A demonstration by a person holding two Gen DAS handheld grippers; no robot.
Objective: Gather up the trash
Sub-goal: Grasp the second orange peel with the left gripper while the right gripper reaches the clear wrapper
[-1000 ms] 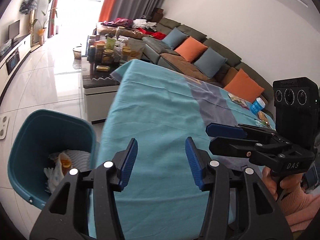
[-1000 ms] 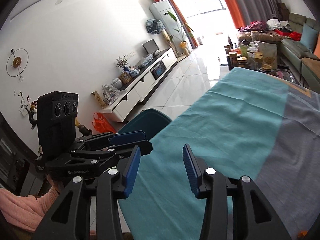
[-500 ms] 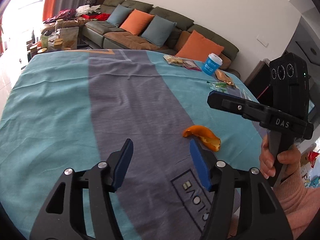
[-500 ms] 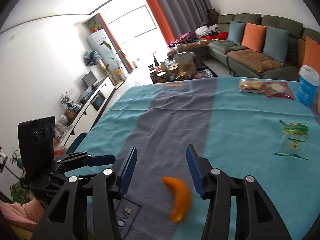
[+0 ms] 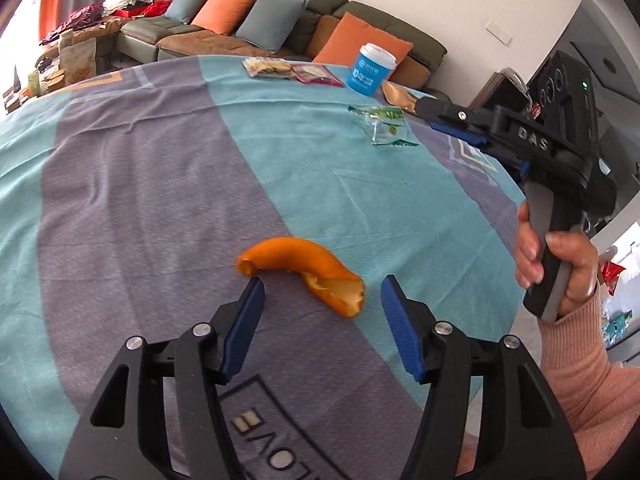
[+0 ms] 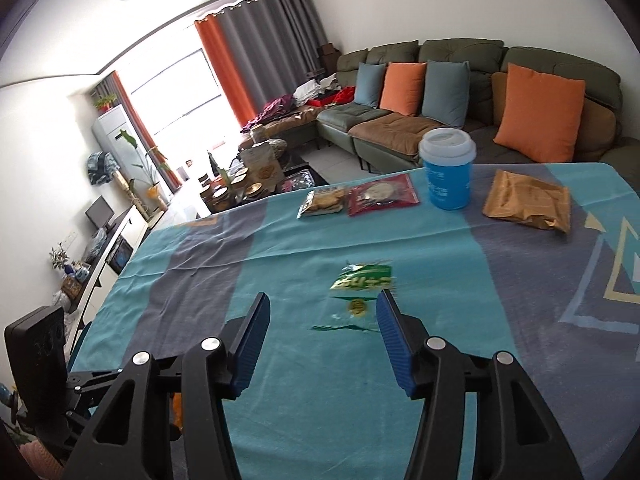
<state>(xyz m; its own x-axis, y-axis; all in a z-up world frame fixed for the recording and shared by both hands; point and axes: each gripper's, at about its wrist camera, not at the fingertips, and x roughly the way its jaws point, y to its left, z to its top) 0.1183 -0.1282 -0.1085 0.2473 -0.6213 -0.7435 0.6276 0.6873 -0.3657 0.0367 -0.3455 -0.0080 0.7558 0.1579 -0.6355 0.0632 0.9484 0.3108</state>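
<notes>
A curled orange peel (image 5: 300,270) lies on the teal and grey tablecloth (image 5: 120,160). My left gripper (image 5: 322,280) hovers over it, open, its blue pads on either side of the peel's near end without touching it. A clear wrapper with green print (image 6: 360,284) lies flat further along the table, also seen as the wrapper (image 5: 384,128) in the left wrist view. My right gripper (image 6: 324,296) points at it from just short of it; its jaws are opening with nothing between them. A hand in a pink sleeve (image 5: 560,264) holds that gripper (image 5: 426,116).
At the table's far edge stand a blue lidded cup (image 6: 448,172), a brown crumpled bag (image 6: 528,200), a cookie packet (image 6: 322,202) and a red packet (image 6: 380,194). A sofa with cushions (image 6: 520,120) runs behind the table. The left gripper's body (image 6: 36,344) sits low left.
Both grippers swung away from the teal bin and across the table. The peel now sits at the left fingertips, the wrapper before the right ones. Both jaws stand wider.
</notes>
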